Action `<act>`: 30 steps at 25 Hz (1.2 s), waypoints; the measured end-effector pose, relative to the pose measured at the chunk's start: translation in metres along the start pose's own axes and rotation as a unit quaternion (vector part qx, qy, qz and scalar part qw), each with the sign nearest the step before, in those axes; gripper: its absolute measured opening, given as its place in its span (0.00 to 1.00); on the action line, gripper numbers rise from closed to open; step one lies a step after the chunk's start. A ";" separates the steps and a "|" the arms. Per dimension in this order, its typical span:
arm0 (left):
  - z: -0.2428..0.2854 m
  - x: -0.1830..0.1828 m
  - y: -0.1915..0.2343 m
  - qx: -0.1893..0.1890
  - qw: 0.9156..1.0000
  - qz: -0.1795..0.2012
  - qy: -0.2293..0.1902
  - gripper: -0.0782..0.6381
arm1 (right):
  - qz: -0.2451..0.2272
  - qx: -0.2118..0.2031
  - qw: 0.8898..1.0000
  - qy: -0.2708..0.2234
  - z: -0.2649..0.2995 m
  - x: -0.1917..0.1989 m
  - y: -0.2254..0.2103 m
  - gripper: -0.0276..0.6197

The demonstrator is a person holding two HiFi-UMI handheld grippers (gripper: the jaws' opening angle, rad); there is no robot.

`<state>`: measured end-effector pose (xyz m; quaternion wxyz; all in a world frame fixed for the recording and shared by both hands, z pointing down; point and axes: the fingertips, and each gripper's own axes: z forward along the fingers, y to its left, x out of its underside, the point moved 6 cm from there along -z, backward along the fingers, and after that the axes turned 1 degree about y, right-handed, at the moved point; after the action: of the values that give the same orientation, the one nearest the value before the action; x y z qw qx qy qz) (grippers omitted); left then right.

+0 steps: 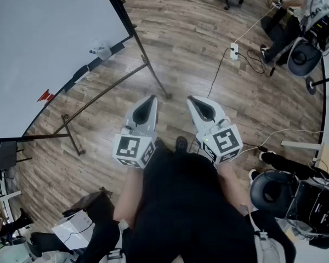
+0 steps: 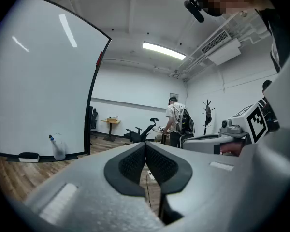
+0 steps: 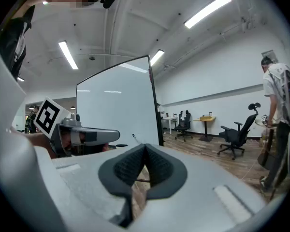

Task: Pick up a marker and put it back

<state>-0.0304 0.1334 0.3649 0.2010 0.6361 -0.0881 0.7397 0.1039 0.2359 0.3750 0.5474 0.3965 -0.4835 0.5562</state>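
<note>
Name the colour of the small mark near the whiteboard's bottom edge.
Red; the mark on the whiteboard shows best in the head view.

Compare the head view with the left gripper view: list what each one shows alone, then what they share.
Only the head view: the stand legs under the whiteboard, the socket with its cable on the floor, and the person's own black clothing. Only the left gripper view: the ceiling light and the coat rack. Both: the whiteboard, the clear container on its ledge, the wooden floor, the left gripper with jaws shut on nothing, and the right gripper beside it.
</note>
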 end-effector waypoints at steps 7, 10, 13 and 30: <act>0.007 0.001 -0.007 0.001 1.000 0.002 0.002 0.12 | -0.012 -0.005 1.000 -0.003 -0.001 -0.002 -0.006 0.05; 0.006 0.003 -0.013 0.002 1.000 0.003 0.003 0.12 | -0.017 -0.002 1.000 -0.007 -0.006 0.000 -0.007 0.05; 0.005 0.004 -0.023 0.004 1.000 0.006 0.006 0.12 | 0.004 -0.014 1.000 -0.018 -0.015 0.000 -0.008 0.05; -0.002 0.015 -0.023 0.025 1.000 0.009 0.016 0.12 | 0.078 -0.044 0.996 -0.010 -0.014 0.017 0.004 0.05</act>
<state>-0.0243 0.1576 0.3765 0.1802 0.6280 -0.0718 0.7537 0.1002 0.2535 0.3876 0.5143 0.3392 -0.5422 0.5714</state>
